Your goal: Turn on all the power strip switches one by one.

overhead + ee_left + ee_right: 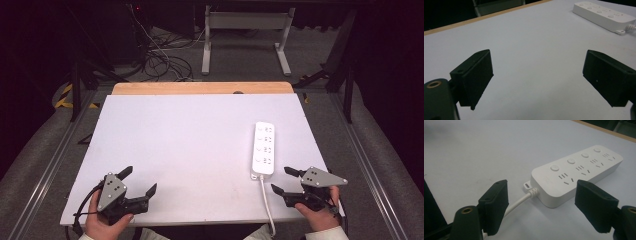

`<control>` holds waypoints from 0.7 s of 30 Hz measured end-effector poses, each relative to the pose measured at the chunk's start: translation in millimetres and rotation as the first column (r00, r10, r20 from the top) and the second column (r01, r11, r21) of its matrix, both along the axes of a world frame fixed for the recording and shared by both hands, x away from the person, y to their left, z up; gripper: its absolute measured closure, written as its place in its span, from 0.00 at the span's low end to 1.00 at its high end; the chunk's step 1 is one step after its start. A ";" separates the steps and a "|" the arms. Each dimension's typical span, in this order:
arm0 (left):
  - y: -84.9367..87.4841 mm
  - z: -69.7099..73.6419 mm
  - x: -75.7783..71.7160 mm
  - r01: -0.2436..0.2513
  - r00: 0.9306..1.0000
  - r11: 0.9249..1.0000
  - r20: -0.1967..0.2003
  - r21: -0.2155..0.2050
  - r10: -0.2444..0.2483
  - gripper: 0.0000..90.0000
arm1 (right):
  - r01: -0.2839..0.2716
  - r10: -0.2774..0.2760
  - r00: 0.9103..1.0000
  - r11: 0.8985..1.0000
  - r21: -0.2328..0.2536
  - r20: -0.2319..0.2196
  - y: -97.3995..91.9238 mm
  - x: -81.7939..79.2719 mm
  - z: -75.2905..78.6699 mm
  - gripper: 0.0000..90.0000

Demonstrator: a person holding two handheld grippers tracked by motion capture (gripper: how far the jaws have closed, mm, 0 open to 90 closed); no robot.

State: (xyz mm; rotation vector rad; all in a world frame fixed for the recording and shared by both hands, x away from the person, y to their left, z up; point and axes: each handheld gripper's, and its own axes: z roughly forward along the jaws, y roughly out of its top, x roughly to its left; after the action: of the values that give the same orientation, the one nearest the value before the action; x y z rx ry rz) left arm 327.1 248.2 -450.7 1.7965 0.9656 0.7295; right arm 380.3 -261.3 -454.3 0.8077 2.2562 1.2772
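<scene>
While my two hands rest at the near edge of the white table top point(190, 130), each claw stands wide with nothing between its jaws. My left gripper point(138, 181) sits near the front left corner, its grey three-cornered plate facing up, its black cable looping off beside my hand — the jaws point forward and toward the middle of the board. In the left gripper view, that claw point(537, 75) frames bare white surface, and the power strip point(604, 15) lies well off at the upper right.

My right gripper point(286, 180) is held at the front right, jaws spread and aimed inward toward the strip's cord end. The white power strip point(263, 148) lies flat on the right half of the table, long side running away from me, four sets of sockets in a row, each with its round button. Its white cord point(267, 207) leaves the near end and runs off the front edge between my arms.

In the right gripper view my claw point(541, 205) is spread around open air — the power strip point(579, 172) lies just beyond the tips, not touched, with the cord point(520, 201) passing beside one jaw. A wooden strip point(202, 88) borders the table's far edge.
</scene>
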 end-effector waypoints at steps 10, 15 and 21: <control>-0.1 2.7 -3.0 0.007 1.000 1.000 0.019 0.030 -0.008 0.13 | -0.014 0.014 1.000 1.000 -0.013 0.010 3.6 -2.4 0.7 0.31; -0.2 3.9 -3.7 0.010 1.000 0.999 0.019 0.031 -0.010 0.13 | -0.029 0.030 0.999 0.999 -0.022 0.017 5.5 -3.5 1.8 0.34; -0.1 6.3 -3.5 0.002 1.000 0.998 0.020 0.063 -0.003 0.12 | -0.048 0.048 0.998 0.999 -0.019 0.026 7.1 -4.3 5.1 0.38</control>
State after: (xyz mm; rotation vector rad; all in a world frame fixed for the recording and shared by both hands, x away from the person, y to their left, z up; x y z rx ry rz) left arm 323.6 248.2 -444.4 1.8411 0.9359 0.7832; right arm 375.9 -254.2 -449.2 0.7298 2.2754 1.2792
